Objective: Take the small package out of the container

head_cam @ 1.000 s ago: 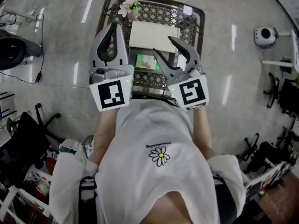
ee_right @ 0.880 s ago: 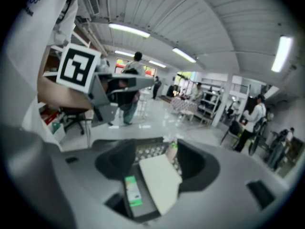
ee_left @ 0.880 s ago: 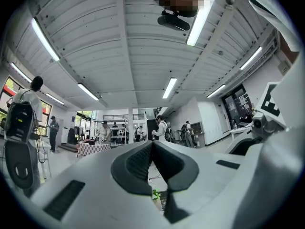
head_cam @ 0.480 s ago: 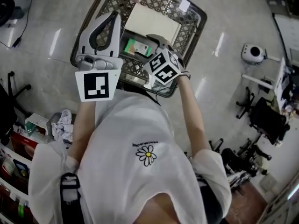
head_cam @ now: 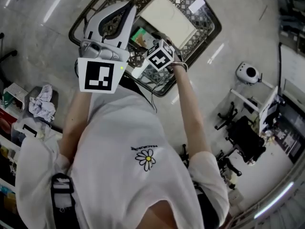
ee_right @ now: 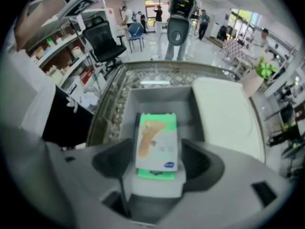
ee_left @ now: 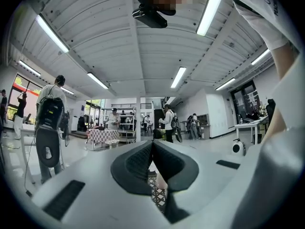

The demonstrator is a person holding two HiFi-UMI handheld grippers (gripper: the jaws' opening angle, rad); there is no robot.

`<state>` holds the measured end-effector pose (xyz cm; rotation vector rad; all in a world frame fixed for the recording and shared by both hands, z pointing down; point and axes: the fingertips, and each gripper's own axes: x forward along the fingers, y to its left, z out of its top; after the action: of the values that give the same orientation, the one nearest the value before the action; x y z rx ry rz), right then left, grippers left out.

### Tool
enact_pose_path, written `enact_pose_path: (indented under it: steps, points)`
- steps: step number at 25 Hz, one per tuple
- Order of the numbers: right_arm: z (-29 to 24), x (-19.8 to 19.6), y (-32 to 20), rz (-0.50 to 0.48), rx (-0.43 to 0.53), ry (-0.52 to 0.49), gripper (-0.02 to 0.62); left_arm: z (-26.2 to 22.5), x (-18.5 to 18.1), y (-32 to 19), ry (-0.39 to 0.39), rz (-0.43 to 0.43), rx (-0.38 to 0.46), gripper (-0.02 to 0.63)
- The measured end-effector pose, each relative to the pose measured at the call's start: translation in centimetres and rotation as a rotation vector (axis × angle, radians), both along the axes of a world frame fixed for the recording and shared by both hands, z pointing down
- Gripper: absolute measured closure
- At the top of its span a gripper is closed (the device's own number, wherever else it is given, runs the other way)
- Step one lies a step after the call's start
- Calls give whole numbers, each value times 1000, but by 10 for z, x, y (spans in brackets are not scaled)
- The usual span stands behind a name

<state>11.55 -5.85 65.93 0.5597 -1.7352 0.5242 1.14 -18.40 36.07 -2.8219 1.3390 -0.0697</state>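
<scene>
A small green-and-white package lies flat on the floor of a wire basket, beside a large white box. My right gripper points steeply down into the basket. Its jaws have just been opening and now stand wide, open, with the package between the pads and a slim gap on each side. In the head view only its marker cube shows over the package. My left gripper hovers level above the basket's near left rim, shut and holding nothing.
The white box fills the basket's right half. A pink flower pot stands at its far end. A white round device and office chairs stand on the floor to the right; shelves and clutter are at the left.
My right gripper has tipped from level to pointing down and dropped into the basket over the package, jaws wider. The left gripper has sunk a little. The head view has swung left.
</scene>
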Motion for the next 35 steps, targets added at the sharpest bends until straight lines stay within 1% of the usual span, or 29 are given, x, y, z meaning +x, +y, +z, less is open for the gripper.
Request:
enact_pose_path:
  steps: [6, 9, 15, 18, 22, 26, 31, 35]
  points:
    - [27, 18, 6, -1, -80, 94, 284, 7, -6, 2, 26, -30, -17, 581]
    - [33, 18, 7, 0, -100, 112, 284, 12, -11, 3, 29, -46, -20, 581]
    - [36, 19, 8, 3, -161, 180, 284, 15, -15, 5, 28, -66, -30, 581]
    - [36, 18, 9, 2, -174, 181, 284, 13, -16, 8, 29, -68, -26, 581]
    - [34, 16, 8, 4, -164, 178, 284, 8, -19, 8, 38, -70, -16, 581]
    - [32, 16, 8, 2, -128, 147, 279, 6, -19, 10, 35, -72, -17, 581]
    - [34, 20, 9, 7, -112, 141, 281, 3, -21, 8, 35, -91, -13, 581]
    - [32, 22, 7, 54, -57, 104, 281, -3, -21, 8, 8, -93, 0, 581]
